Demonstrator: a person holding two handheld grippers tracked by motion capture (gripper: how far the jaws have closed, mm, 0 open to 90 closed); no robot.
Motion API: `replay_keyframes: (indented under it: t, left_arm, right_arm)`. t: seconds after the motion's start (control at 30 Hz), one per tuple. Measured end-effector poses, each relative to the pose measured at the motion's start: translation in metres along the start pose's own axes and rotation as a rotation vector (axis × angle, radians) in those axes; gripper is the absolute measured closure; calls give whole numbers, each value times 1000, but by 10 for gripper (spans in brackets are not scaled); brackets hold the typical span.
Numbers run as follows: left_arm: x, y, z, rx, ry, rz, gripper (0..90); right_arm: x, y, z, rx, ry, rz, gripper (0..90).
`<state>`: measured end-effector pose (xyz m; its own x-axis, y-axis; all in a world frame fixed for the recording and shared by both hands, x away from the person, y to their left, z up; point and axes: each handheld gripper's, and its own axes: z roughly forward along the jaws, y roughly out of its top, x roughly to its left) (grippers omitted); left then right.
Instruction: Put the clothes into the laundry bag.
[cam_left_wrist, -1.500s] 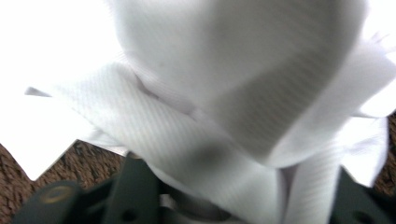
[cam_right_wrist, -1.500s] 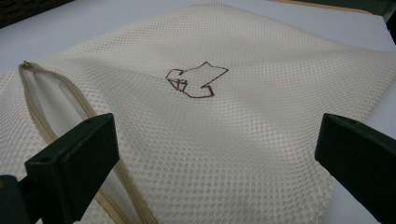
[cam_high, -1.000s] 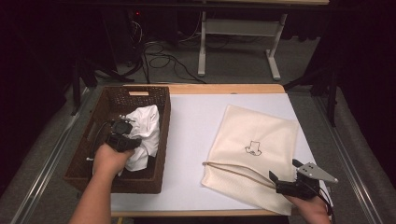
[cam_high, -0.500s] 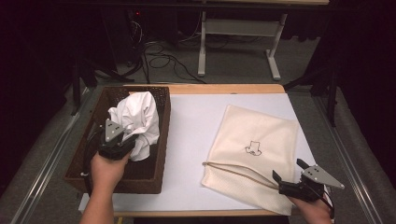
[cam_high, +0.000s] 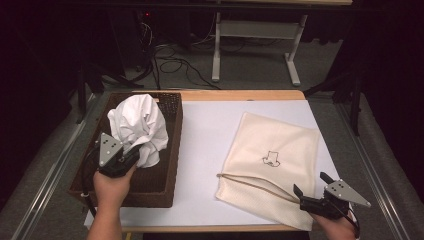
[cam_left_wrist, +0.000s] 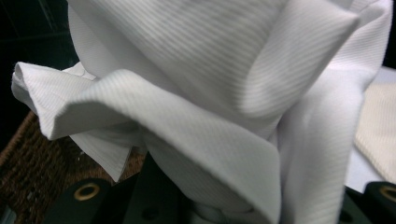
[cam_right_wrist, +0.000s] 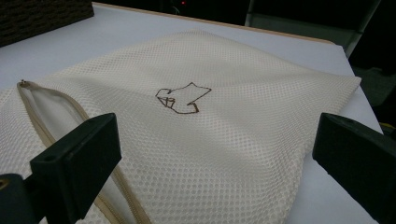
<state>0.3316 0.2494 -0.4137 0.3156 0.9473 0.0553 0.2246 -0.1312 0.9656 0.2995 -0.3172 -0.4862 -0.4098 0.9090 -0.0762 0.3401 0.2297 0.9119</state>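
The left hand-held gripper (cam_high: 131, 156) is raised with jaws clamped, while the right hand-held gripper (cam_high: 311, 184) rests low, jaws spread wide.

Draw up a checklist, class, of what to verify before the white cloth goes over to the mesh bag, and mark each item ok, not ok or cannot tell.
1. Left gripper grips the white cloth: ok, the cloth is bunched between its jaws.
2. Cloth lifted out of the wicker basket: ok for most of it; whether the lowest fold is clear, cannot tell.
3. Mesh laundry bag lies flat on the white table cover: ok.
4. Bag mouth open wide enough: not ok, only a narrow gap shows along the zipper edge.
5. Right gripper holds the bag: not ok, its jaws stand open over the near edge.
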Motion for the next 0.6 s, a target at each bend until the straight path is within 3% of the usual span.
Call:
replay_keyframes:
  t: [0.17, 0.27, 0.37, 0.6]
  left_arm:
    - [2, -2, -14, -146, -22, -16, 703]
    - [3, -4, -21, -211, -7, -31, 702]
    - [5, -4, -24, -240, 3, -51, 702]
    - [4, -4, -25, -252, 12, -32, 702]
  right_arm:
    - [0, -1, 1, 1, 3, 2, 18]
    - [-1, 0, 0, -3, -1, 1, 18]
    - [-1, 0, 0, -3, 0, 0, 19]
    - [0, 0, 0, -1, 2, -1, 25]
